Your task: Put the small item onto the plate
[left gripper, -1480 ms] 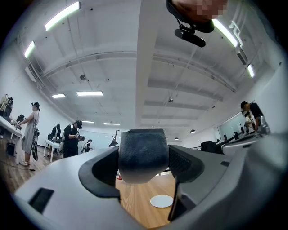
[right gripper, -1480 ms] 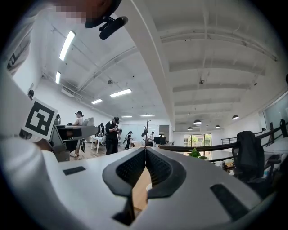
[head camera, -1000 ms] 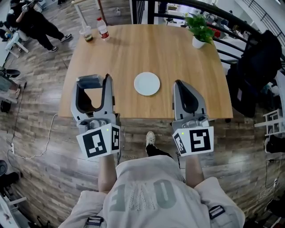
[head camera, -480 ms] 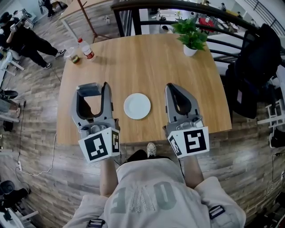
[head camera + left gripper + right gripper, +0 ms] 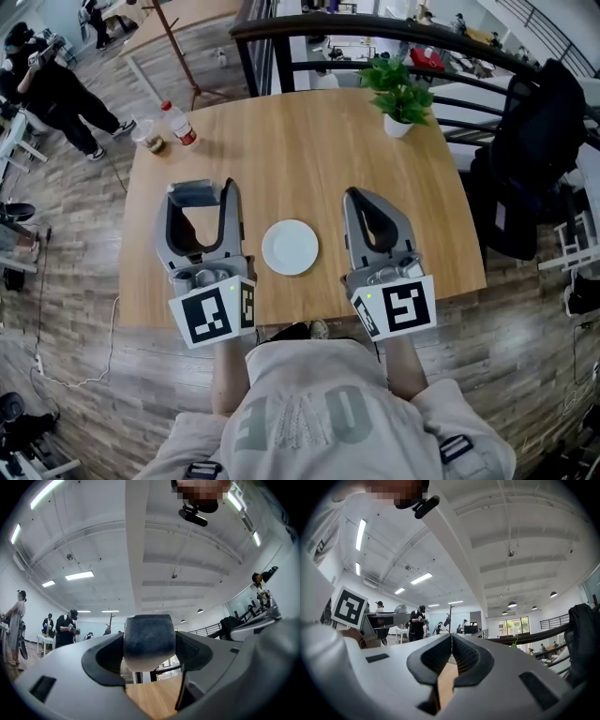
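In the head view a white round plate (image 5: pixel 290 247) lies on the wooden table (image 5: pixel 309 141) near its front edge, between my two grippers. My left gripper (image 5: pixel 202 193) hovers to the plate's left, shut on a small dark grey block-shaped item (image 5: pixel 190 194). The left gripper view shows that item (image 5: pixel 149 639) wedged between the jaws, its underside paler. To the plate's right my right gripper (image 5: pixel 357 196) is shut with nothing in it. In the right gripper view its ribbed pads (image 5: pixel 461 656) meet with no gap. Both gripper cameras point upward at the ceiling.
A potted plant (image 5: pixel 400 94) stands at the table's far right corner. A bottle (image 5: pixel 178 124) and a cup (image 5: pixel 150 139) stand at the far left corner. A dark railing (image 5: pixel 375 33) runs behind the table, a black bag (image 5: pixel 525 159) hangs to the right, and people stand far left.
The person has stepped closer, so both grippers now reach further over the table on either side of the plate. The left gripper still holds the item and the right stays shut.
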Action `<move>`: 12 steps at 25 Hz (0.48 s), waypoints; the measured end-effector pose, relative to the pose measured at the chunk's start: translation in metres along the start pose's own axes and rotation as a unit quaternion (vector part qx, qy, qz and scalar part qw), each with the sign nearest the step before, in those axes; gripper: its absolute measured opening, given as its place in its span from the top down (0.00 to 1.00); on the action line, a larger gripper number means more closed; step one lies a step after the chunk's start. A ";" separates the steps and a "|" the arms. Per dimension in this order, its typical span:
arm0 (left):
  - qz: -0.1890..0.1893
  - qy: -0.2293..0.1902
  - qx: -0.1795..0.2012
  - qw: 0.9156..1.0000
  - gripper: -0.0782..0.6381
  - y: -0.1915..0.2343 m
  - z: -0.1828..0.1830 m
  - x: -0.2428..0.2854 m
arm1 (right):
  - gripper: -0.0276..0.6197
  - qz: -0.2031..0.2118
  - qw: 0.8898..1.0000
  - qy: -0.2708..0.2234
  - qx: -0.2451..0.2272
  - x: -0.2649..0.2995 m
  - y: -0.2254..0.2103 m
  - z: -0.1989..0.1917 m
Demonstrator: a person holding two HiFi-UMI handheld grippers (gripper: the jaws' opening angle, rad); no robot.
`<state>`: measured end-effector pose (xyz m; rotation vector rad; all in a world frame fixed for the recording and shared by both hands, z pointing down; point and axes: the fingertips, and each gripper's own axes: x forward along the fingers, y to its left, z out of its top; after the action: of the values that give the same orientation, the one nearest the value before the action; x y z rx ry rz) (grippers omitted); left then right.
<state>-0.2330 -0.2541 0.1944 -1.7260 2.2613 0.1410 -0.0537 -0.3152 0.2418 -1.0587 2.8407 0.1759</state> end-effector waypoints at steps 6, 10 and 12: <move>-0.011 -0.011 0.004 1.000 0.45 0.007 0.002 0.016 | 0.93 0.002 1.000 0.000 -0.013 0.015 0.007 0.005; -0.024 -0.012 0.011 1.000 0.45 0.006 0.001 0.023 | 0.93 0.001 1.000 -0.006 -0.011 0.025 0.010 0.008; -0.028 -0.009 0.016 0.999 0.45 0.005 -0.001 0.025 | 0.93 0.005 1.000 -0.006 -0.012 0.029 0.013 0.009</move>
<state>-0.2439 -0.2766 0.1877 -1.7620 2.1892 0.1082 -0.0835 -0.3223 0.2297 -1.0452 2.8397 0.2177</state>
